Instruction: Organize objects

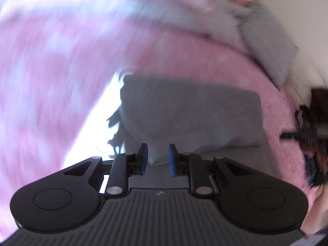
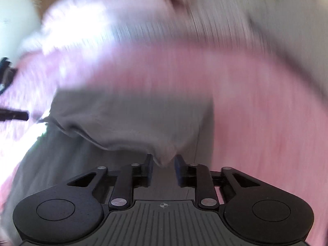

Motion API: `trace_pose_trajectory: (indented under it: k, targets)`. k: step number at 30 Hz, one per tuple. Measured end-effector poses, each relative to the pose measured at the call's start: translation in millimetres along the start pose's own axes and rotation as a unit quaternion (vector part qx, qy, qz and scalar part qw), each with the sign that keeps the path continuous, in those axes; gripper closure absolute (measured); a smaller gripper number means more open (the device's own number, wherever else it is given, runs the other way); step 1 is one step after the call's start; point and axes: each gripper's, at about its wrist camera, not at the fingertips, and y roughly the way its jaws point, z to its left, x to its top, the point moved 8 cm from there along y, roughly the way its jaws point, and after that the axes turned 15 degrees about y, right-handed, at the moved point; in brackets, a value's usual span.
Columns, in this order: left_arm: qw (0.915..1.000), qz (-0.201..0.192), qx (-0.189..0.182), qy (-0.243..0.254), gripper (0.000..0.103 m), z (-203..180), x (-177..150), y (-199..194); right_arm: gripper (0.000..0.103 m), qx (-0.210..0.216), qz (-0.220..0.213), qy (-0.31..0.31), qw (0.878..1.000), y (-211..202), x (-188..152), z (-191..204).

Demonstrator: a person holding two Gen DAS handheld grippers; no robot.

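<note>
a: biggest thing here is the pink fuzzy blanket (image 1: 215, 61), it fills most of both views. on it lies the grey cloth (image 1: 184, 110), folded over, one layer on another.

b: and the grippers?

a: left gripper (image 1: 157, 160) has its blue pads a little apart, with a corner of the grey cloth showing in the gap. i can't see the pads pressing on it. right gripper (image 2: 164, 168) is the same: jaws narrowly spread, a point of the cloth hanging between them, pads not visibly touching it.

b: so what could go wrong?

a: both views are smeared with motion blur. my guess is that if the jaws are this loose while moving fast, the corners slip out and the fold falls open. closing too early on a bunched corner could also catch two layers.

b: room to move?

a: plenty of open blanket to the sides. in the left view a grey pillow (image 1: 270, 47) leans by the white wall (image 1: 307, 30) at the far right, so that side is bounded. something dark at the right edge of that view is too blurred to name; it may be the other tool.
</note>
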Motion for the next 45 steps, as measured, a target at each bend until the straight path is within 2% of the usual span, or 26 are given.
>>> trace_pose_trajectory:
  k: [2,5,6,9,13,16,17,18,19,22,24,27,29,34,35,36,37,39,42,45]
  targets:
    - [0.9992,0.006,-0.003,-0.039,0.082,-1.5,-14.7,2.0,0.073,-0.01,0.03,0.06,0.998,4.6,-21.3,-7.4]
    - [0.996,-0.002,-0.016,-0.088,0.077,4.9,-17.6,8.0,0.067,0.025,0.028,0.161,0.986,11.8,-20.2,-14.7]
    - [0.9943,-0.006,-0.022,-0.105,0.074,7.1,-14.4,12.8,0.064,0.041,0.028,0.199,0.979,17.7,-16.5,-17.9]
    - [0.9868,-0.013,-0.043,-0.156,0.066,21.0,-7.4,28.5,0.062,0.075,0.022,0.304,0.949,35.8,-5.9,-33.9]
    - [0.9773,-0.008,-0.057,-0.204,0.065,33.4,-4.3,53.4,0.061,0.109,0.016,0.399,0.91,64.5,2.1,-51.9]
    - [0.9773,-0.002,-0.052,-0.205,0.066,35.5,-4.7,61.7,0.061,0.107,0.0,0.427,0.898,74.6,2.9,-60.8]
    - [0.9806,0.0,-0.042,-0.192,0.076,35.3,-4.2,61.6,0.062,0.111,-0.001,0.431,0.896,77.2,3.9,-62.6]
    - [0.9851,0.007,-0.03,-0.169,0.092,34.8,-4.1,61.4,0.082,0.111,-0.003,0.429,0.896,77.8,5.0,-63.5]
    - [0.9877,0.012,-0.023,-0.154,0.093,35.0,-5.1,60.6,0.085,0.103,0.0,0.416,0.904,78.8,6.1,-63.3]
    - [0.9867,0.012,-0.023,-0.16,0.097,38.9,-6.4,54.5,0.086,0.095,0.0,0.378,0.921,71.6,9.5,-63.2]
    - [0.9855,0.013,-0.024,-0.167,0.093,39.7,-8.0,53.2,0.083,0.093,0.0,0.371,0.924,70.0,9.8,-64.5]
    - [0.9829,0.019,-0.033,-0.18,0.085,40.5,-9.9,58.0,0.067,0.099,0.009,0.405,0.909,67.9,1.0,-72.1]
    - [0.9812,0.017,-0.042,-0.187,0.085,39.8,-12.4,60.6,0.066,0.124,0.009,0.428,0.895,70.0,-2.8,-73.7]
    - [0.9733,0.007,-0.059,-0.222,0.082,42.6,-10.0,70.9,0.067,0.149,0.005,0.438,0.886,80.1,-1.4,-69.9]
    - [0.9734,0.006,-0.061,-0.221,0.082,43.0,-9.2,71.4,0.067,0.149,0.001,0.43,0.89,80.6,-0.2,-68.2]
    - [0.9758,0.007,-0.056,-0.211,0.09,43.3,-8.7,70.3,0.082,0.146,-0.001,0.419,0.896,78.6,-0.1,-67.2]
    - [0.9786,0.008,-0.051,-0.199,0.093,43.6,-8.6,68.5,0.084,0.14,-0.004,0.405,0.904,76.0,-0.6,-65.7]
    - [0.9812,0.003,-0.052,-0.186,0.097,43.5,-8.3,61.4,0.087,0.137,-0.009,0.388,0.911,68.5,-1.2,-63.3]
    - [0.9867,-0.013,-0.052,-0.153,0.097,35.5,-3.9,45.2,0.089,0.136,-0.028,0.37,0.919,50.7,0.8,-59.6]
    - [0.9896,-0.009,-0.047,-0.136,0.097,28.5,-10.1,37.0,0.09,0.131,-0.029,0.353,0.926,37.1,-1.4,-53.7]
